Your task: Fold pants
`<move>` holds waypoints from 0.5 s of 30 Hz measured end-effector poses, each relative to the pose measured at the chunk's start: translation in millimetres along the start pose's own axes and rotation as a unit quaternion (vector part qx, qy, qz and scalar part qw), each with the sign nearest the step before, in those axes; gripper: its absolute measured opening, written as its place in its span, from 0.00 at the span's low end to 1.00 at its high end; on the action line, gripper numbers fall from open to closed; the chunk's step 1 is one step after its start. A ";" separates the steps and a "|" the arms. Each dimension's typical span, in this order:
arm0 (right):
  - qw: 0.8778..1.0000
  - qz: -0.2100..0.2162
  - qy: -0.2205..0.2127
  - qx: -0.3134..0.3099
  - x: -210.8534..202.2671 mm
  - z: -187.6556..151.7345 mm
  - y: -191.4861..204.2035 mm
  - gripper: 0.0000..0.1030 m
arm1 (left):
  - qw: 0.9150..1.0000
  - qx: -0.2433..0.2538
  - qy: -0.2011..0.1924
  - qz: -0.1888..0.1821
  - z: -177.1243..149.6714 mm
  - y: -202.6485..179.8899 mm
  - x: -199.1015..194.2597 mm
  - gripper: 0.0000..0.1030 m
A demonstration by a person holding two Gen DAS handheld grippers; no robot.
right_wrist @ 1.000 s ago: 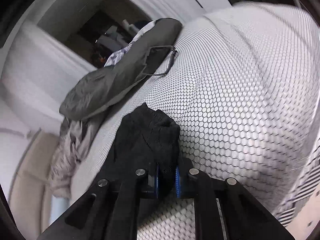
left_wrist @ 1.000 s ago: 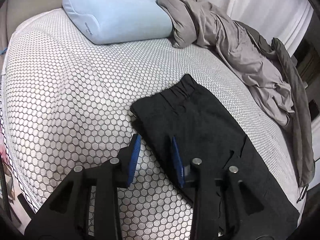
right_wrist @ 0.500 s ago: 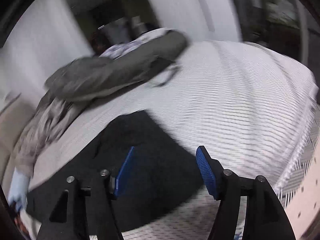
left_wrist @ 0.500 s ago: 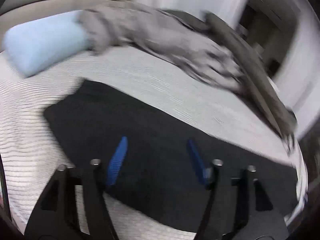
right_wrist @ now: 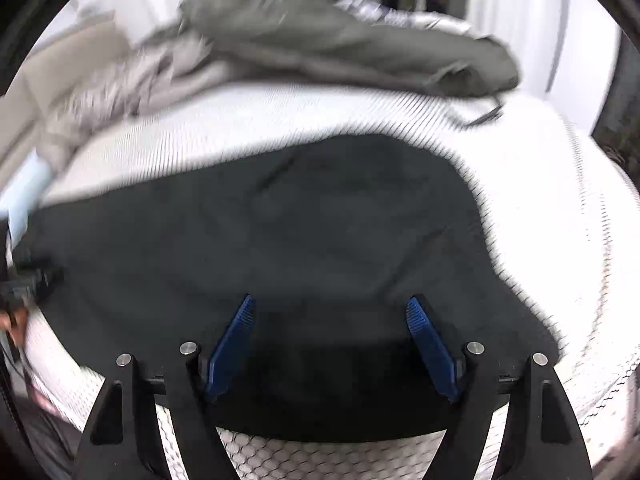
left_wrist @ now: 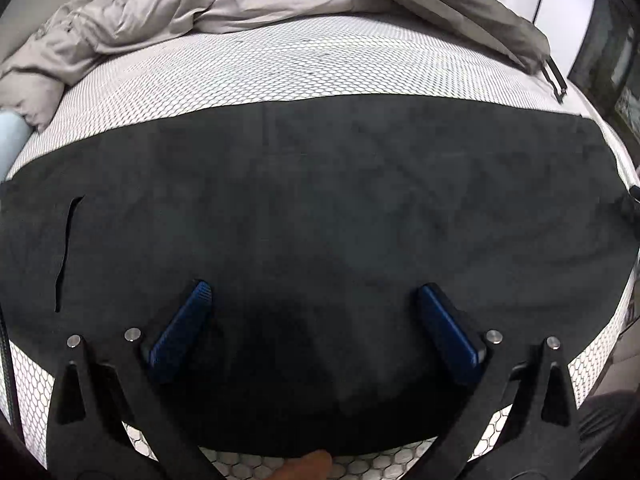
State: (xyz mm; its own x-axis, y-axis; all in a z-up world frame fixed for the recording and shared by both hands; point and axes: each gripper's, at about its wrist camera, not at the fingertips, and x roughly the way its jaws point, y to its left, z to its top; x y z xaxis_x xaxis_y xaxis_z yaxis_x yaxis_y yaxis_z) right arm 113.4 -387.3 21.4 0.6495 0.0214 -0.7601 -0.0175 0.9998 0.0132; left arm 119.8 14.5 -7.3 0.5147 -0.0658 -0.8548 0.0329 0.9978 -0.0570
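Note:
Black pants (left_wrist: 320, 208) lie flat across the white honeycomb-patterned mattress (left_wrist: 320, 60), folded lengthwise, with a pocket slit at the left. My left gripper (left_wrist: 314, 292) hovers over their near edge, its jaws opening wide and nothing pressed between the blue pads (left_wrist: 182, 328). In the right wrist view the same pants (right_wrist: 280, 232) fill the middle, their hem end toward the right. My right gripper (right_wrist: 332, 308) is above their near edge, jaws opening, with only flat cloth beneath and no grip.
A crumpled grey-brown duvet (left_wrist: 240, 4) lies along the far side of the mattress, and a dark grey garment (right_wrist: 360, 44) with a strap sits at the far right. A light blue pillow (left_wrist: 10, 140) shows at the left edge. The mattress edge runs close below both grippers.
Both grippers have opened and let go of the pants. Both have rolled and swung sideways, so the pants now lie crosswise in view. The left one moved farther, toward the middle of the pants.

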 end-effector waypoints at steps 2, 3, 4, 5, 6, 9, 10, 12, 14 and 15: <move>0.999 -0.016 -0.012 0.043 1.4 17.8 -21.8 0.77 | 1.000 0.001 0.001 0.002 -1.8 1.0 -3.3 0.99; 0.997 -0.023 -0.016 0.073 6.9 28.5 -36.8 0.77 | 1.000 0.002 0.001 0.004 -2.1 0.1 -2.9 0.99; 0.996 -0.021 -0.017 0.089 11.9 35.0 -47.5 0.77 | 1.000 0.003 0.001 0.004 -9.0 7.1 -4.0 0.99; 0.995 -0.018 -0.007 0.097 21.8 44.2 -55.5 0.77 | 1.000 0.004 0.001 0.004 -9.3 8.0 -3.8 0.99; 0.995 -0.018 0.000 0.096 35.7 61.0 -59.9 0.77 | 1.000 0.004 0.000 0.003 -10.0 10.2 -4.0 0.99; 0.996 -0.016 0.033 0.085 64.0 82.6 -68.8 0.77 | 1.000 0.003 0.001 0.003 -3.0 17.2 3.6 0.99; 0.995 -0.015 0.044 0.083 76.3 91.4 -65.4 0.77 | 1.000 0.004 0.002 0.004 -1.5 16.6 4.8 0.99; 0.995 -0.011 0.066 0.068 90.1 94.3 -57.1 0.47 | 1.000 0.005 0.003 0.005 3.4 16.9 9.4 0.99; 0.996 -0.011 0.058 0.069 86.8 95.4 -54.5 0.40 | 1.000 0.005 0.004 0.004 4.1 16.2 9.5 0.99; 0.997 -0.004 0.041 0.070 74.6 91.5 -62.6 0.36 | 1.000 0.005 0.004 0.004 4.7 15.5 9.8 0.99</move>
State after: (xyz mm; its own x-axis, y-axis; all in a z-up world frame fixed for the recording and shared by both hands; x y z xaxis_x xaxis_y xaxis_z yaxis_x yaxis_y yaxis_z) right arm 232.5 -447.9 23.3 0.5847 0.0180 -0.8110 0.0978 0.9909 0.0925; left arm 129.4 29.2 -14.2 0.5084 -0.0579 -0.8592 0.0383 0.9983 -0.0446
